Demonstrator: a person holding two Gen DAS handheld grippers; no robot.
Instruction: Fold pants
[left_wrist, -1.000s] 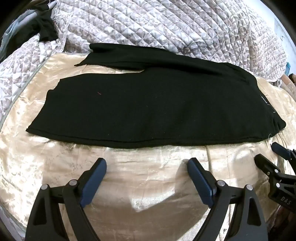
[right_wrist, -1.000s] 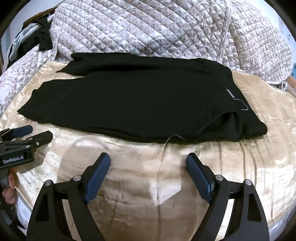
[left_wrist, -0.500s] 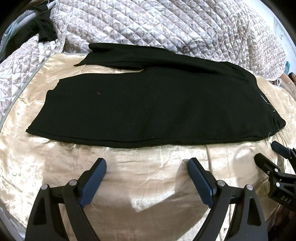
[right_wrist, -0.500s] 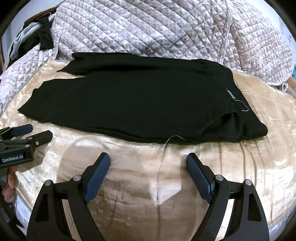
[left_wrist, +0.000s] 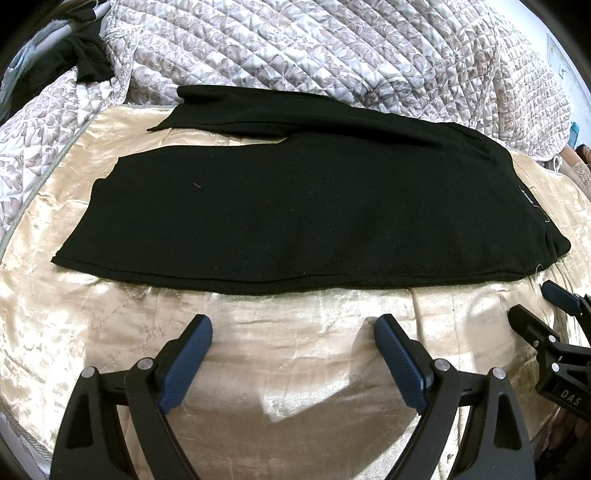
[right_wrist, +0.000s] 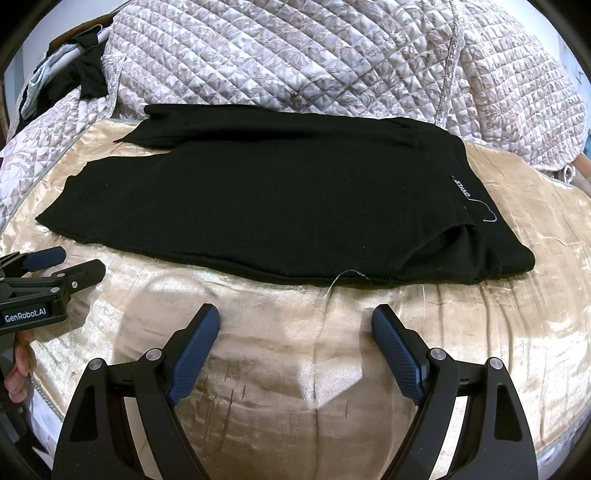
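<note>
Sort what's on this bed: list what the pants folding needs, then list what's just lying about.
Needed:
black knit pants
left gripper, jaws open
right gripper, jaws open
gold satin sheet as the folding surface

Lying about:
quilted floral bedspread
dark bundled clothing

- The black pants (left_wrist: 314, 218) lie flat on a shiny gold bedspread (left_wrist: 258, 332), lengthwise from left to right.
- The waistband (right_wrist: 476, 221) sits at the right end, with a small white-lettered label (right_wrist: 461, 190) and a loose white thread on it.
- The two legs run to the left; the near leg (left_wrist: 166, 221) is spread wide, while the far leg (left_wrist: 240, 110) is narrower and angles away, its hem just beside a quilted blanket (left_wrist: 332, 48).
</note>
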